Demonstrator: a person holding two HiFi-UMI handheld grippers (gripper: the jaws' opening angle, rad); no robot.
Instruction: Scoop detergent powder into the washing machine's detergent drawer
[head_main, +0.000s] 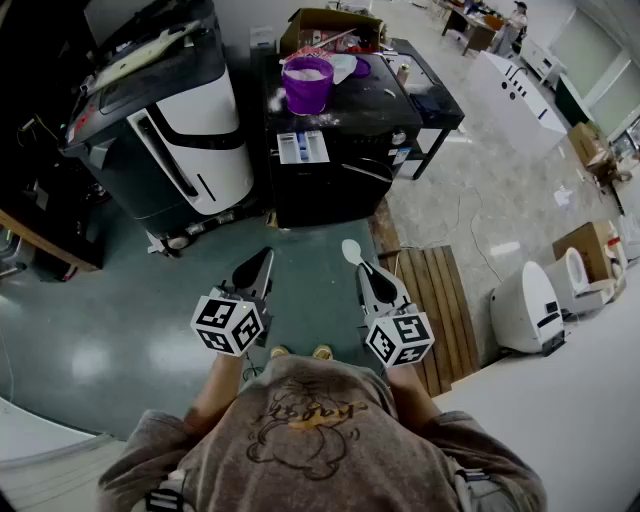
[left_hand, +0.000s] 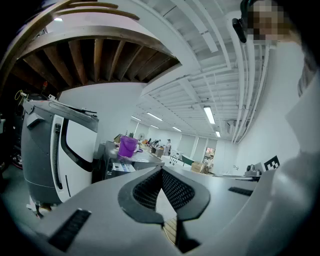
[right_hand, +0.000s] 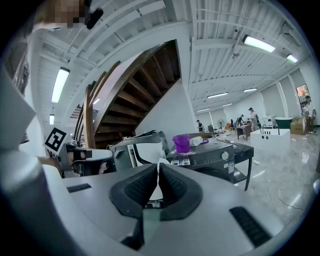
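A black washing machine (head_main: 335, 185) stands ahead of me with its detergent drawer (head_main: 302, 147) pulled open, showing blue and white compartments. A purple bucket (head_main: 307, 84) of white powder rests on the machine's top. My right gripper (head_main: 364, 270) is shut on a white scoop (head_main: 351, 251), whose bowl sticks out past the fingertips. In the right gripper view the scoop (right_hand: 162, 163) shows just above the closed jaws, in line with the bucket (right_hand: 181, 143). My left gripper (head_main: 263, 256) is shut and holds nothing. Both grippers hang near my waist, well short of the machine.
A large grey and white appliance (head_main: 165, 115) stands left of the washing machine. A wooden pallet (head_main: 432, 300) lies on the floor at my right, with a white device (head_main: 528, 308) beyond it. A cardboard box (head_main: 335, 28) sits behind the bucket.
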